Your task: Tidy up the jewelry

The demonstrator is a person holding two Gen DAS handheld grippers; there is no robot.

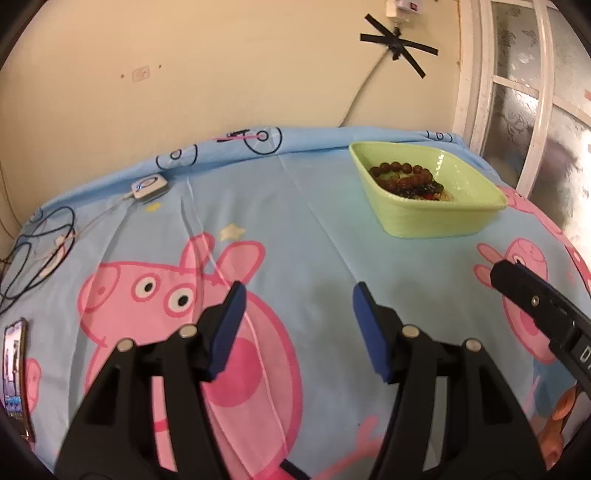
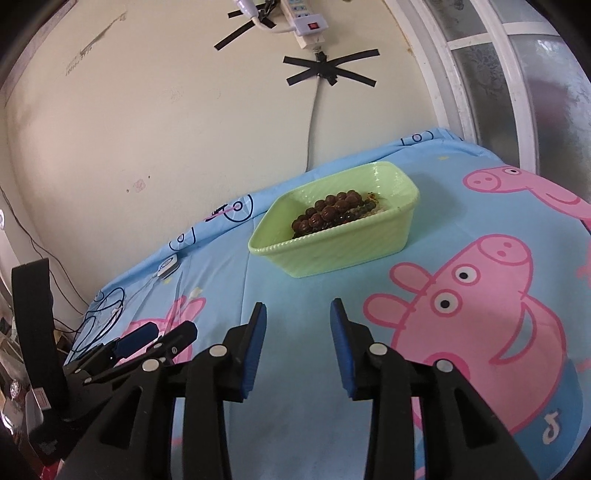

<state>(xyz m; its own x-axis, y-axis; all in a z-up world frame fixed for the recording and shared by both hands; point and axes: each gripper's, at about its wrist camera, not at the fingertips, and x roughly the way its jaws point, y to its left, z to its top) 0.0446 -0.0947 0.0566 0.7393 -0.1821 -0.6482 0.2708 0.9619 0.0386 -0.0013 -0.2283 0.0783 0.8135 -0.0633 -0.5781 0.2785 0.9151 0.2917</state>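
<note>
A light green plastic tray [image 1: 443,218] stands on the blue cartoon-pig cloth at the far right; it also shows in the right wrist view [image 2: 332,254]. Inside lie dark brown bead bracelets [image 1: 404,177] [image 2: 327,212] with darker and pale strands under them. My left gripper [image 1: 299,295] is open and empty, hovering over the cloth well short of the tray. My right gripper [image 2: 297,310] is open and empty, a little in front of the tray. The right gripper's body shows at the right edge of the left wrist view [image 1: 535,302]; the left gripper's fingers [image 2: 147,338] show at lower left.
A small white device with a cable [image 1: 149,186] lies by the wall at the cloth's far left. A phone [image 1: 14,369] lies at the left edge. A power strip [image 2: 306,22] and taped cable hang on the wall. A window frame [image 2: 498,92] stands at right.
</note>
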